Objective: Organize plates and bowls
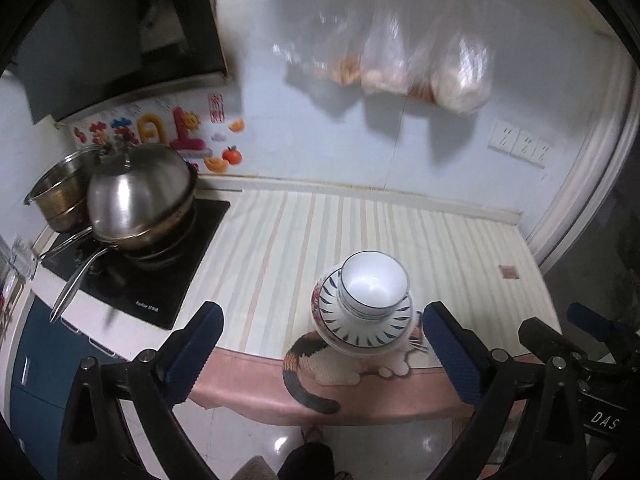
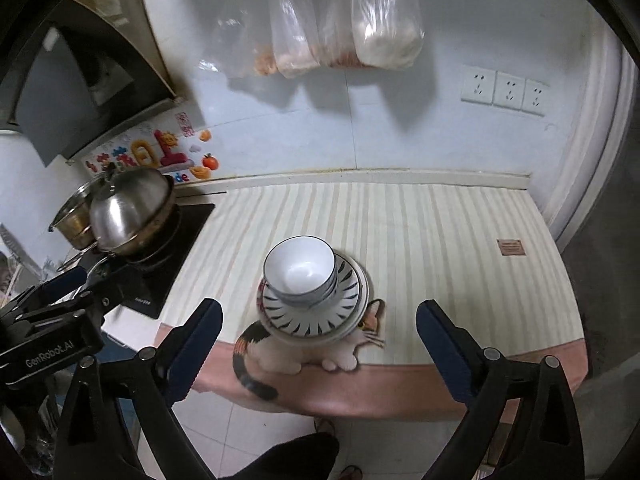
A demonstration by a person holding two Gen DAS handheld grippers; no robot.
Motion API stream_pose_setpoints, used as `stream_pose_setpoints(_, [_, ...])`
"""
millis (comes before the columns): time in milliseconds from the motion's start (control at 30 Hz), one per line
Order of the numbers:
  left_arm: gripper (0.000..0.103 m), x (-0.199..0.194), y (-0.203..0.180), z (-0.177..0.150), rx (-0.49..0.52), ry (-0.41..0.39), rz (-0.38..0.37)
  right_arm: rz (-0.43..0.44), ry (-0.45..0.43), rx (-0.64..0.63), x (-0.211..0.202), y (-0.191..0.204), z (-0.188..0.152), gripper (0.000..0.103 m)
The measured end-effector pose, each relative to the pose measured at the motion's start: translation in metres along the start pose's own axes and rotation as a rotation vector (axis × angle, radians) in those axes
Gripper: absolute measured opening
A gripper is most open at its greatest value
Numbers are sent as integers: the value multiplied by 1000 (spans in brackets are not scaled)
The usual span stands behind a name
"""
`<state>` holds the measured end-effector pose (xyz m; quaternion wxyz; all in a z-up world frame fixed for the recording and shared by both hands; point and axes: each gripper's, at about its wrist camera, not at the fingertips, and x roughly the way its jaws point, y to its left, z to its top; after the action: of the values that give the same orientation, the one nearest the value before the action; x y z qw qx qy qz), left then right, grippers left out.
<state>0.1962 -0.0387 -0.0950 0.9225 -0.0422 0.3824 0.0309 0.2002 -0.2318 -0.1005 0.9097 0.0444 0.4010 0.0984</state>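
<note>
Left wrist view first: the left gripper (image 1: 318, 346) is spread wide with nothing in it, hanging above the front edge of the counter. Between its blue fingers (image 1: 192, 350) you can see the stack: white bowls (image 1: 374, 286) nested on top of a blue-patterned plate (image 1: 366, 326), with at least one more plate underneath. It all sits on the striped counter mat (image 1: 280, 248), right over the cat picture (image 1: 320, 364) near the front edge. Off to the left there's a steel wok lid (image 1: 138, 194) on the cooktop, well apart from the stack.

Right wrist view: same deal, the right gripper (image 2: 318, 346) is wide apart and empty, and the bowls (image 2: 300, 270) and plate (image 2: 316, 308) sit just ahead of it. The bowls look off-centre on the plate, shifted toward the left side.

My guess is this is glazed ceramic, so stiff, slick and breakable, and the whole pile would be heavy for one pinch. I'd take the top bowl by its rim wall, one finger inside and one outside, and lift straight up so the ones below don't slide.
</note>
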Motion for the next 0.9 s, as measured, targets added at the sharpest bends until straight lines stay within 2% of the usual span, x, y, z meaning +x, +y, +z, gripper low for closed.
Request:
stream_pose_setpoints(233, [102,-65,-10,-33,7,-27,27,-11,-82,-21,-84,9,-40,101])
stream_pose_setpoints(433, [102,-97,-10,-53,36,-43,44,-46,-150,-43,-140,22,-66,102])
stream_pose_setpoints(700, [102,-129,-3,-71,68,-69,48,-86,-211,-37,-186,38,-89,102])
stream_pose_setpoints(900, [102,-139,9,-76,46,-72,33,-90,-195,-13,-192,43,-102,102])
